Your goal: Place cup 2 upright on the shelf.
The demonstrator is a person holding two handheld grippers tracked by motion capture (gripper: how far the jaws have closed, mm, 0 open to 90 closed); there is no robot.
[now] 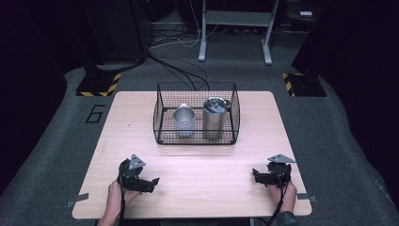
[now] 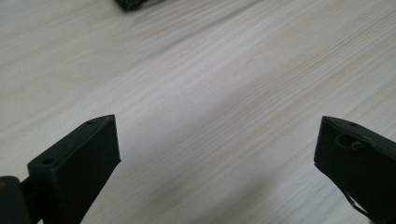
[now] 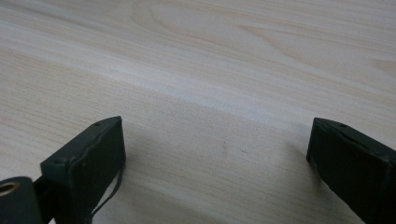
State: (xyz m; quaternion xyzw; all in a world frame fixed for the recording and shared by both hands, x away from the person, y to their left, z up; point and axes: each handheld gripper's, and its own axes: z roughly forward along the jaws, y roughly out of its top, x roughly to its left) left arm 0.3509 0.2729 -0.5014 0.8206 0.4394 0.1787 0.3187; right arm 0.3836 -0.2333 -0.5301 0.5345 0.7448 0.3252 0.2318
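The left tongs [image 1: 151, 181] rest low on the wooden counter [image 1: 197, 169] near its front left, jaws spread wide with only bare wood between them. Farther back, mid-counter, stands a black wire basket [image 1: 160, 120] holding a steel mug [image 1: 184, 121] on the left and a taller lidded steel canister [image 1: 214, 117] just beside it. The right tongs [image 1: 256, 175], near the front right, are likewise spread and grip nothing.
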